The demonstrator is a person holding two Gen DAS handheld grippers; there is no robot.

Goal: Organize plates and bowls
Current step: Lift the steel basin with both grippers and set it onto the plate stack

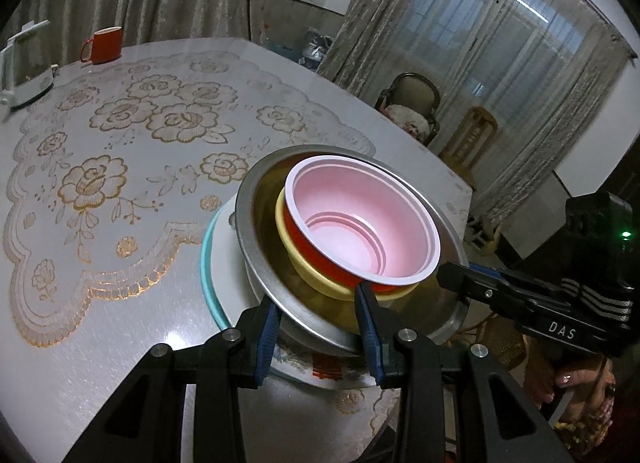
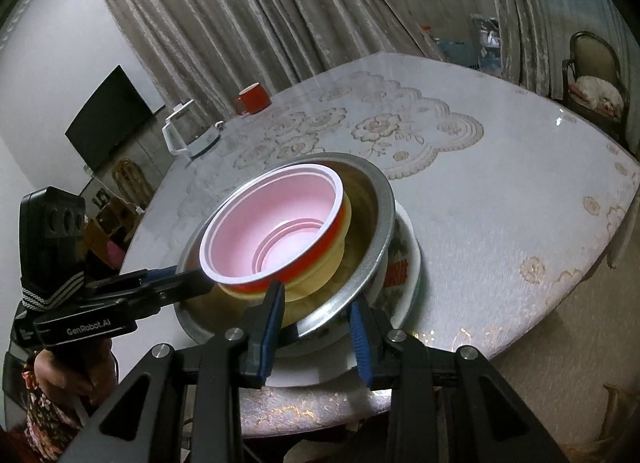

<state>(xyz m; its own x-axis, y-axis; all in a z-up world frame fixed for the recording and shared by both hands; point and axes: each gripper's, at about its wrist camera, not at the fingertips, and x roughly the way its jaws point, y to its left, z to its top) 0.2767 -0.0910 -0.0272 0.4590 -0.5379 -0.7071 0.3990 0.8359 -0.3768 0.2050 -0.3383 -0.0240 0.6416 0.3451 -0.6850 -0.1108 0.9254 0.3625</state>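
Observation:
A red bowl with a pink inside (image 1: 360, 223) (image 2: 276, 223) sits in a yellow bowl (image 1: 308, 271) (image 2: 320, 271), which sits in a large steel bowl (image 1: 256, 247) (image 2: 372, 223). The steel bowl is tilted over a white plate with a teal rim (image 1: 208, 263) (image 2: 404, 267) near the table's front edge. My left gripper (image 1: 320, 311) straddles the steel bowl's near rim, one finger inside and one outside. My right gripper (image 2: 316, 311) straddles the rim from the opposite side. The right gripper also shows in the left wrist view (image 1: 460, 279), and the left gripper in the right wrist view (image 2: 180, 283).
A red mug (image 1: 105, 45) (image 2: 253, 99) and a white kettle (image 1: 22, 63) (image 2: 188, 135) stand at the table's far side. A lace floral cloth (image 1: 120, 167) (image 2: 360, 131) covers the table. Chairs (image 1: 412, 103) (image 2: 596, 79) stand beyond it.

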